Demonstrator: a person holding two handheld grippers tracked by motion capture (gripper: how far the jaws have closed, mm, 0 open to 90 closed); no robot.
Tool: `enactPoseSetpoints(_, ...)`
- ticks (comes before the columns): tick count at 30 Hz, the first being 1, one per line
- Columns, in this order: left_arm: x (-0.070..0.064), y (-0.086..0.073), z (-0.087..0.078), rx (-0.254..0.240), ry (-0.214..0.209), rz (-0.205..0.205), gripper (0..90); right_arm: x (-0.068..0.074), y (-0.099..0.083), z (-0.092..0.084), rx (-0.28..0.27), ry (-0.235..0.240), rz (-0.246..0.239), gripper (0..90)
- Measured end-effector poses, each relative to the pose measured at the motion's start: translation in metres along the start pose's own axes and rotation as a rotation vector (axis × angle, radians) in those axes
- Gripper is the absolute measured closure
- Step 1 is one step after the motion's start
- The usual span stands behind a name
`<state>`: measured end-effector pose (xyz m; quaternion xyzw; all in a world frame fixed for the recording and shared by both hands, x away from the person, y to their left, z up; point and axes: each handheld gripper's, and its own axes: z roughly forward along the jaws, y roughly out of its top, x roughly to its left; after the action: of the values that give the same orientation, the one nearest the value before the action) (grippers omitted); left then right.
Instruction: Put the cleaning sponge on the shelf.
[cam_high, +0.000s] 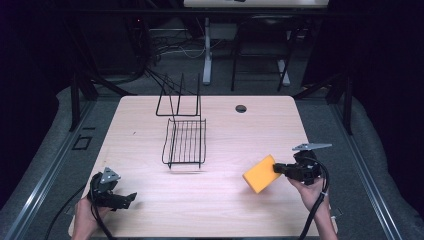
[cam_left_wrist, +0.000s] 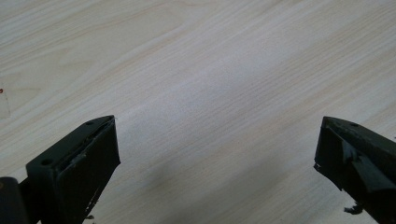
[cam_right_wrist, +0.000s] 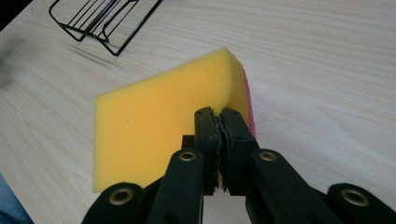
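Item: yellow sponge (cam_high: 260, 174), pinched at one edge and squashed thin by the right gripper (cam_high: 278, 168), whose jaws are nearly closed on it. It is held near the table (cam_high: 225, 210) at about 4 o'clock. Wire rack (cam_high: 185, 142): at centre, toward 12, well apart from the sponge. Left gripper (cam_high: 131, 198): at 8 o'clock, jaws wide, nothing held. Handling note: the likely step is judged to be carriage toward the rack; the pinch is best kept firm, since foam held by an edge may sag or twist.
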<state>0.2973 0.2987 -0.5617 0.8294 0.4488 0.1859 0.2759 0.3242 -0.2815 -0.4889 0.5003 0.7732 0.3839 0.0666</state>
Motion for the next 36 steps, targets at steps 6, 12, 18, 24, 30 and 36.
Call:
enactPoseSetpoints(6, -0.001, 0.0, 0.001, -0.008, -0.002, 0.0, 0.0, 0.012, 0.01, 0.004, -0.01, 0.009, -0.027, 86.9)
enactPoseSetpoints(12, 0.001, 0.0, 0.0, -0.012, -0.008, -0.002, 0.0, 0.02, 0.021, 0.007, -0.015, 0.017, -0.051, 86.9)
enactPoseSetpoints(18, 0.0, 0.0, 0.0, -0.013, -0.013, -0.001, 0.0, 0.027, 0.03, 0.01, -0.019, 0.018, -0.055, 87.0)
enactPoseSetpoints(24, 0.0, 0.0, 0.0, -0.015, -0.011, -0.005, 0.0, 0.035, 0.038, 0.012, -0.029, 0.033, -0.072, 87.0)
enactPoseSetpoints(30, 0.0, 0.0, 0.0, -0.012, -0.012, 0.002, 0.0, 0.041, 0.044, 0.015, -0.038, 0.038, -0.078, 87.1)
enactPoseSetpoints(36, -0.001, 0.0, -0.001, -0.016, -0.009, 0.003, 0.0, 0.044, 0.048, 0.02, -0.034, 0.044, -0.086, 87.1)
